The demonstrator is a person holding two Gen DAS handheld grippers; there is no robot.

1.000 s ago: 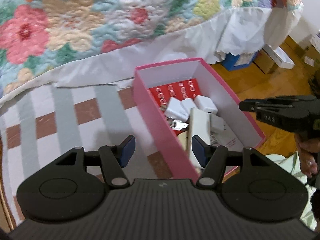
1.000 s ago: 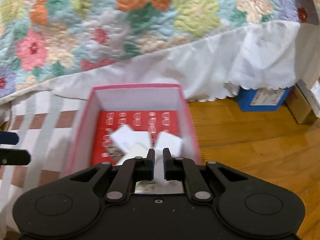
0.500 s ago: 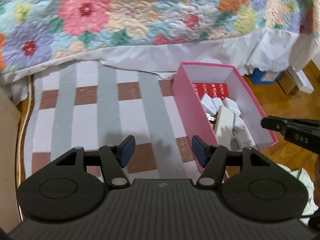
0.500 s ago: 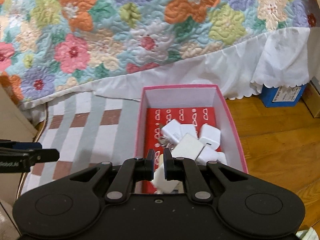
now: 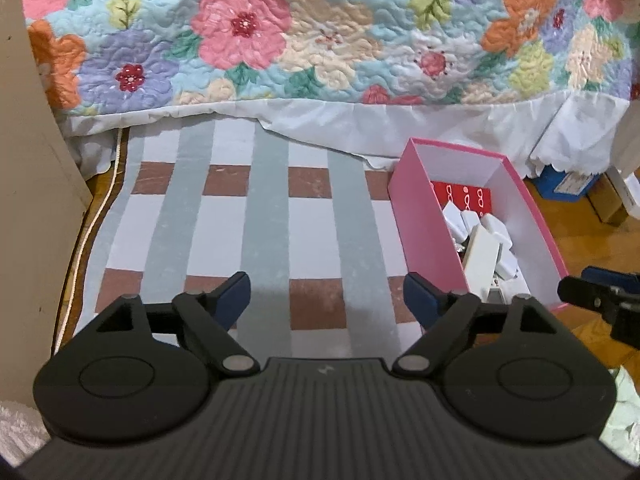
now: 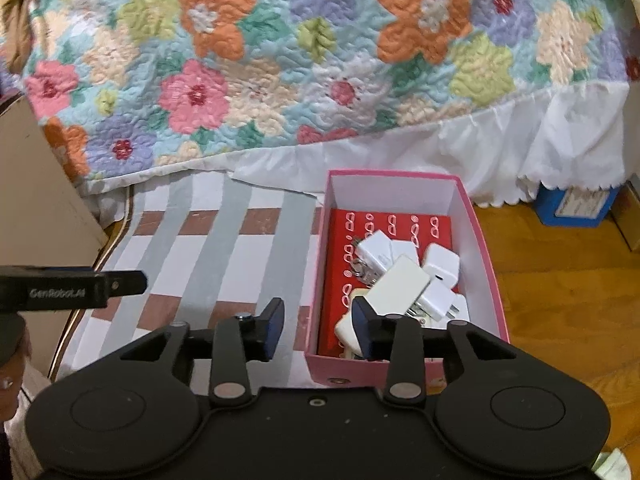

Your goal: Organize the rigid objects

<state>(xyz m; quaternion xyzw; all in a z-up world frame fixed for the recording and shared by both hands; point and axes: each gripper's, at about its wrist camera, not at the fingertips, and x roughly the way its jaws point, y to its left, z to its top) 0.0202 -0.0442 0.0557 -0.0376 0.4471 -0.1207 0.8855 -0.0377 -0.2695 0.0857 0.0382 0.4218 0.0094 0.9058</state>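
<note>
**Chargers and small white blocks lie in the pink box; both tongs have backed off, empty**

Chargers (image 6: pixel 404 276) and other white rigid pieces sit heaped in the pink box (image 6: pixel 486 264), just ahead of the right tongs (image 6: pixel 318 330) and slightly to their right; the right tongs are now spread apart with nothing between the pads, whereas a second ago they were pinched together low over the pile, so whatever they carried looks to have been let go into the box; a long flat white piece (image 6: pixel 398 290) lies tilted across the top of the heap, nearest the right pad. The left tongs (image 5: pixel 326 300) are also wide apart and empty, hanging over the striped rug (image 5: pixel 264 216); they have drawn back and swung leftward since a second ago, so the box that stood between their pads now sits off to their right, past the right pad; its near corner remains close to that pad.

Beyond the heap, the red patterned lining (image 6: pixel 394 224) of the box shows bare toward its far wall; further ahead of both tongs the white bed skirt (image 6: pixel 520 140) hangs to the floor under the flowered quilt (image 6: pixel 280 60); far right of the tongs a blue box (image 6: pixel 576 204) stands on the wooden floor (image 6: pixel 560 300).

Judging from the bare rug ahead, nothing loose is left in view to gather; the sorting seems at or near its end.
</note>
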